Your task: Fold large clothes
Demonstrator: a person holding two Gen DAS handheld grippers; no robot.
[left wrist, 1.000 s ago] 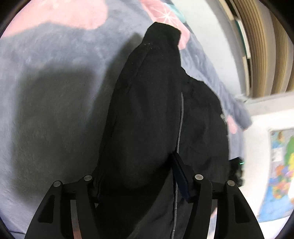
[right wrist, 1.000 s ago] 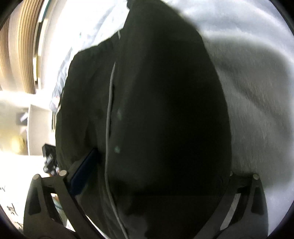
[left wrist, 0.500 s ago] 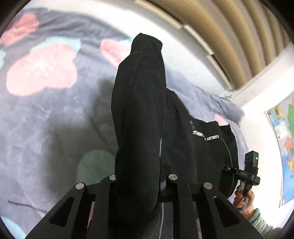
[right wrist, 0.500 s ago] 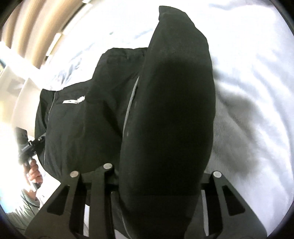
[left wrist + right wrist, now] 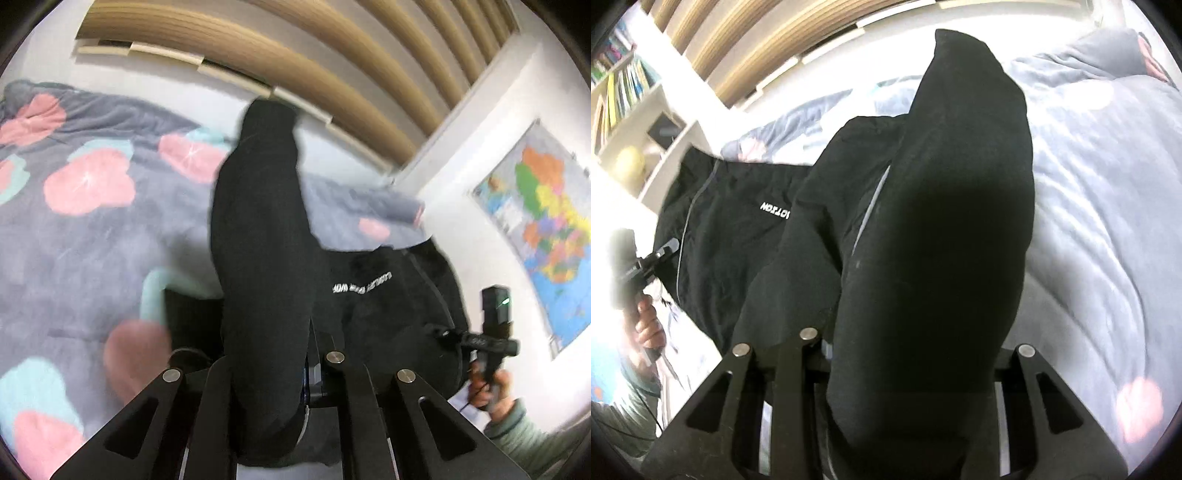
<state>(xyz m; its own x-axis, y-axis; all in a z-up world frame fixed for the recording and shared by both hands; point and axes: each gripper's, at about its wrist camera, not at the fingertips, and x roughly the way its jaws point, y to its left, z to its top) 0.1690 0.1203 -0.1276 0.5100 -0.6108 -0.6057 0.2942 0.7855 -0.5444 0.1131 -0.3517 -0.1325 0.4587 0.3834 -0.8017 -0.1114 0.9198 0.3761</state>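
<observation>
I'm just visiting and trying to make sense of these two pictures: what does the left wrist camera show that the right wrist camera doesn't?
Only the left wrist view shows the colourful wall map and the blanket's pink and teal shapes. Only the right wrist view shows the bookshelf with a yellow ball. Both show the black jacket with white lettering, the wooden slats, and each claw, left and right, clamped on a black sleeve.

My left gripper [image 5: 266, 373]: fingertips buried under black garment [image 5: 258, 258], pads unseen. Right gripper [image 5: 912, 354]: same, fabric covers tips. White lettering [image 5: 362, 286] on garment smeared, unreadable. Blanket [image 5: 92, 229] blurred. Sleeve [image 5: 524, 432] cut off at lower right edge.
</observation>
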